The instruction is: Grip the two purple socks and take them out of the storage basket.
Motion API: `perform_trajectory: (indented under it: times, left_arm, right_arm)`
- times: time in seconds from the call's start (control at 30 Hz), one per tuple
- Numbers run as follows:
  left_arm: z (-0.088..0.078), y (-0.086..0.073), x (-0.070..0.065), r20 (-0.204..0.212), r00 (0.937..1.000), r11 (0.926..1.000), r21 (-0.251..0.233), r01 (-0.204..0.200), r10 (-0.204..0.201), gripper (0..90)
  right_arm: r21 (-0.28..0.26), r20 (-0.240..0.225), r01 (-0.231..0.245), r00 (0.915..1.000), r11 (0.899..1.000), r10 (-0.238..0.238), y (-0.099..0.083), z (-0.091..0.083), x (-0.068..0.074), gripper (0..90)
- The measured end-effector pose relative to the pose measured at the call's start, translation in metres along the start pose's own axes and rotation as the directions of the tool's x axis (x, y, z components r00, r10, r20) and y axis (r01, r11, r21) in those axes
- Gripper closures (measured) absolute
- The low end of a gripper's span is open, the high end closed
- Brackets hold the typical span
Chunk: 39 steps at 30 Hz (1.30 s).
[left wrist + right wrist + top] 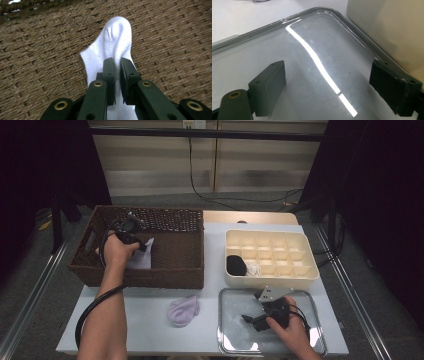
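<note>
Closest in, the right gripper point(256, 316) hovers over the metal tray point(317, 15), jaws spread wide with nothing between them. Away to its left, the left gripper point(117, 65) is pinched tight on a white sock point(113, 42) lying inside the wicker basket point(175, 265).

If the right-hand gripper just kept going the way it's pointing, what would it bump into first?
Probably the raised rim of the metal tray it hovers over. The right gripper has open, empty jaws aimed low across the tray's shiny floor toward that far corner. The cream box stands just beside it; depth is hard to judge.
</note>
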<state>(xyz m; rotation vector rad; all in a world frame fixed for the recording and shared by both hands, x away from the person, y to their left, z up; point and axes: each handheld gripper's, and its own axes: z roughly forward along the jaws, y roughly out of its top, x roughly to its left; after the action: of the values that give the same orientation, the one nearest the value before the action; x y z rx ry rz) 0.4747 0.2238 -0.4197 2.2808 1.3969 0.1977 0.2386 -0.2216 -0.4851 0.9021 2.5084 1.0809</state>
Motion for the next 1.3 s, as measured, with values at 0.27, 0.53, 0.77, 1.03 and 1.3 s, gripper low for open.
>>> perform_trajectory:
  times: [0.27, 0.53, 0.77, 1.03, 1.3]
  left_arm:
    - [-0.021, 0.010, -0.006, 0.028, 0.9996, 0.9998, -0.014, 0.011, -0.011, 83.8]
    - [-0.045, 0.019, -0.014, 0.062, 0.9980, 0.9998, -0.012, -0.013, 0.014, 83.8]
    - [-0.065, 0.027, -0.024, 0.087, 0.9956, 0.9993, -0.020, -0.033, 0.035, 83.9]
    - [-0.085, 0.032, -0.035, 0.120, 0.9910, 0.9981, -0.026, -0.055, 0.058, 83.9]
    - [-0.098, 0.034, -0.040, 0.149, 0.9873, 0.9985, -0.020, -0.051, 0.054, 83.9]
  right_arm:
    - [0.000, 0.000, 0.000, 1.0000, 1.000, 0.000, 0.000, 0.000, 0.000, 12.9]
    - [-0.001, 0.001, 0.001, 1.0000, 1.000, -0.001, 0.000, 0.000, 0.000, 12.9]
    - [-0.001, 0.001, 0.001, 1.0000, 1.000, -0.001, 0.000, 0.000, 0.000, 12.9]
    - [-0.002, 0.002, 0.003, 1.0000, 1.000, -0.003, 0.000, 0.000, 0.000, 12.9]
    - [-0.002, 0.001, 0.001, 1.0000, 1.000, -0.001, 0.000, 0.000, 0.000, 12.9]
